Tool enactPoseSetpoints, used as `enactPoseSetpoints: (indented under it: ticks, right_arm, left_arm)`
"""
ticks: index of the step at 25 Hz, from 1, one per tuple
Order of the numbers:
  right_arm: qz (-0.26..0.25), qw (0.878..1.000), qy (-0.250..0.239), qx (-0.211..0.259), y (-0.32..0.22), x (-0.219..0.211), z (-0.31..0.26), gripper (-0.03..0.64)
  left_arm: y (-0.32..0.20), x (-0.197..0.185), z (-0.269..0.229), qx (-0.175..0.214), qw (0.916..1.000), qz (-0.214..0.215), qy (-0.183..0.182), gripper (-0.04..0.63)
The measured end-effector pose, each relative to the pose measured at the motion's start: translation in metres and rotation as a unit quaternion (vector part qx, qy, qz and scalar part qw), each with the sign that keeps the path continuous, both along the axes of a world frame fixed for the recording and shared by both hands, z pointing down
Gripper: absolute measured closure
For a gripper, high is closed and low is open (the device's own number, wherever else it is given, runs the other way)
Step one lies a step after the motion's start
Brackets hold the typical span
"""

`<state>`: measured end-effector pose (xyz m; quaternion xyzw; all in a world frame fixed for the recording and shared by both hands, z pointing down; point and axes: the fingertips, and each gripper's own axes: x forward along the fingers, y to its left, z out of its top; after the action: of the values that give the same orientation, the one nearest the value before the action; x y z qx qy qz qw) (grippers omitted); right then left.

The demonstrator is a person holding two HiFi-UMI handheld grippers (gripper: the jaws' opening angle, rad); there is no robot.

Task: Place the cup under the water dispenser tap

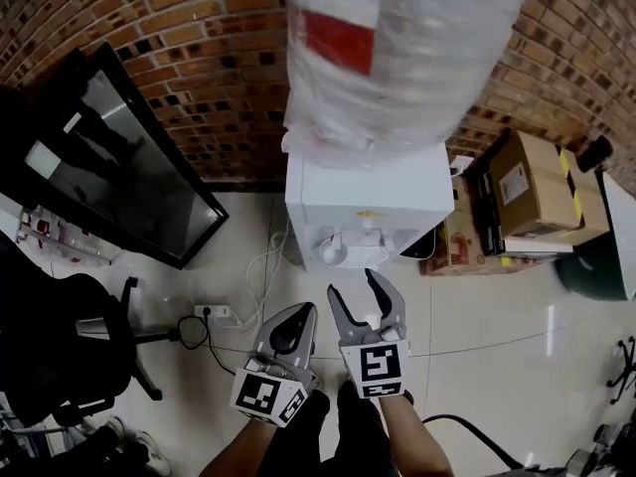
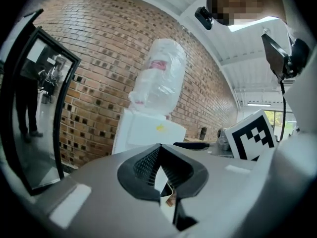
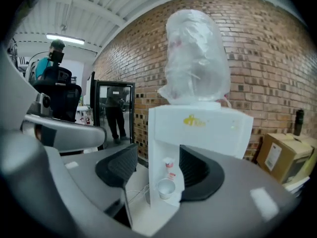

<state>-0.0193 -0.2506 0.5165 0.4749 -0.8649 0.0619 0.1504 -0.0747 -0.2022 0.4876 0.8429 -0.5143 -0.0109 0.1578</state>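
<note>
I am holding my right gripper [image 1: 353,284] [image 3: 158,162] released, its jaws standing apart with nothing between them. Looking along those jaws, I am seeing the cup [image 3: 166,187] well beyond the tips, framed in the gap between them. The cup [image 1: 333,253] is sitting upright in the recess on the front of the white water dispenser [image 1: 368,192] [image 3: 198,128], toward the recess's left side, directly below the red-topped tap [image 3: 169,165]. I cannot tell whether anything is in the cup.

I am keeping my left gripper [image 1: 303,308] [image 2: 158,148] clenched, its jaws meeting at the tips and gripping nothing. It is hanging just beside the right one, apart from the dispenser.

The dispenser is standing on the floor [image 1: 497,336] against the brick wall [image 1: 189,58], carrying a large bottle [image 1: 397,48] [image 3: 195,58] wrapped in clear plastic. A closed cardboard box [image 1: 537,182] [image 3: 280,155] is sitting just to the dispenser's right.
</note>
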Motion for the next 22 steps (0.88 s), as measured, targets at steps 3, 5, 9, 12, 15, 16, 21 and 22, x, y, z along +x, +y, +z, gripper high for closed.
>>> enactPoseSetpoints:
  ticks: [3, 5, 9, 12, 15, 16, 21, 22]
  right_arm:
    - [-0.011, 1.000, 0.002, 0.028, 0.010, 0.000, -0.041, 0.396]
    - [-0.020, 0.999, 0.003, 0.046, 0.018, -0.002, -0.067, 0.424]
    - [-0.031, 0.997, -0.003, 0.068, 0.034, -0.010, -0.117, 0.472]
    - [-0.027, 0.996, -0.015, 0.080, 0.044, -0.013, -0.148, 0.513]
    - [-0.027, 0.996, -0.016, 0.087, 0.057, -0.017, -0.176, 0.546]
    - [-0.026, 0.996, -0.015, 0.089, 0.062, -0.018, -0.183, 0.560]
    - [-0.017, 0.995, -0.004, 0.098, 0.080, -0.015, -0.204, 0.600]
    - [-0.015, 0.995, -0.002, 0.099, 0.083, -0.015, -0.207, 0.601]
  left_arm:
    - [0.009, 0.005, -0.030, 0.023, 0.9997, 0.011, 0.001, 0.603]
    - [0.014, 0.010, -0.053, 0.035, 0.9992, 0.017, -0.002, 0.603]
    - [0.023, 0.010, -0.097, 0.050, 0.9986, 0.017, 0.003, 0.603]
    - [0.030, 0.010, -0.123, 0.068, 0.9974, 0.025, 0.006, 0.603]
    - [0.039, 0.006, -0.143, 0.081, 0.9962, 0.030, 0.008, 0.603]
    - [0.042, 0.003, -0.148, 0.084, 0.9960, 0.029, 0.011, 0.603]
    - [0.058, -0.001, -0.174, 0.099, 0.9939, 0.039, 0.029, 0.603]
    - [0.060, 0.000, -0.177, 0.102, 0.9934, 0.044, 0.030, 0.603]
